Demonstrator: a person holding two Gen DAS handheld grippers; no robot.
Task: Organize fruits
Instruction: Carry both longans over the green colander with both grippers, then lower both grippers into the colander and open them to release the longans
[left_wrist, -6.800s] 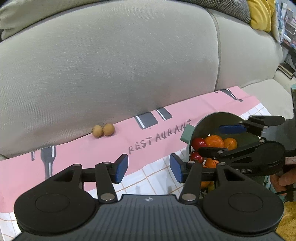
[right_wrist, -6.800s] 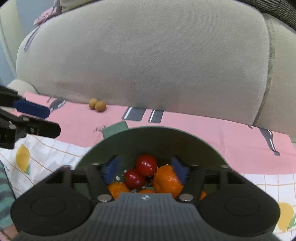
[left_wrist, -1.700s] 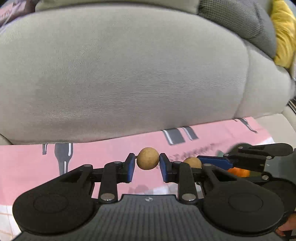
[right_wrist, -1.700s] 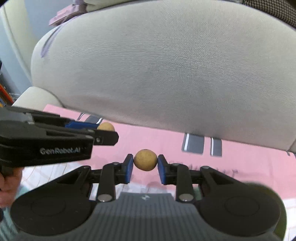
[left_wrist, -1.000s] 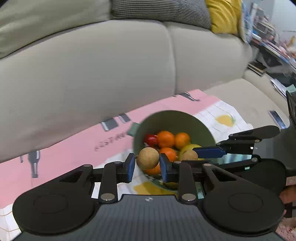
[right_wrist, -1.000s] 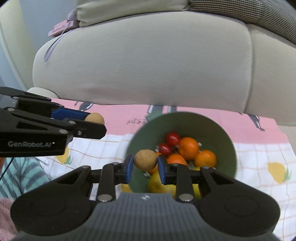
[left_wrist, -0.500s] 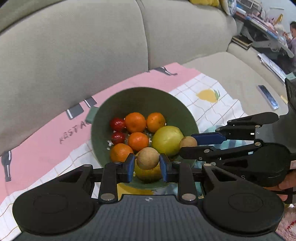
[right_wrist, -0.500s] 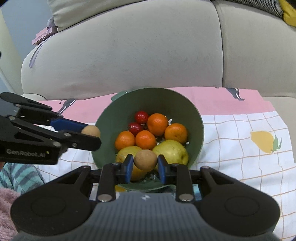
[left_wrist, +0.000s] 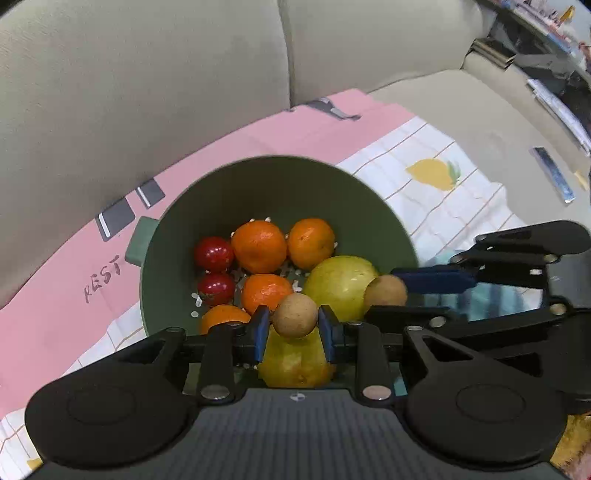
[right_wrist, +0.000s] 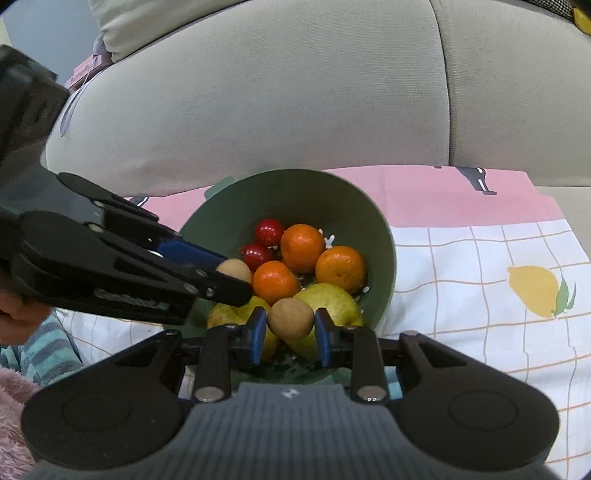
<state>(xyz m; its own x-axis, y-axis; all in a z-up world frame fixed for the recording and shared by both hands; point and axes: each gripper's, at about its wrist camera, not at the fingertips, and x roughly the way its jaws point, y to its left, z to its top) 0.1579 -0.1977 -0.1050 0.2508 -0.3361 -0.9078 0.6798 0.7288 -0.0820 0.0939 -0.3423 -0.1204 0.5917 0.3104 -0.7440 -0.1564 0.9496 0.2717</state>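
A beige sofa (left_wrist: 147, 81) fills the background — its back cushions rise behind a pink-and-white cloth (left_wrist: 436, 206) spread on the seat. At far right, blurred clutter — shelves or a table, hard to tell.

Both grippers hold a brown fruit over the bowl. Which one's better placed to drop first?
Left, marginally. Its brown fruit hangs over the fruit pile well inside the bowl, near the oranges. The right gripper holds its fruit over the pears by the near rim, so a roll-out looks likelier.
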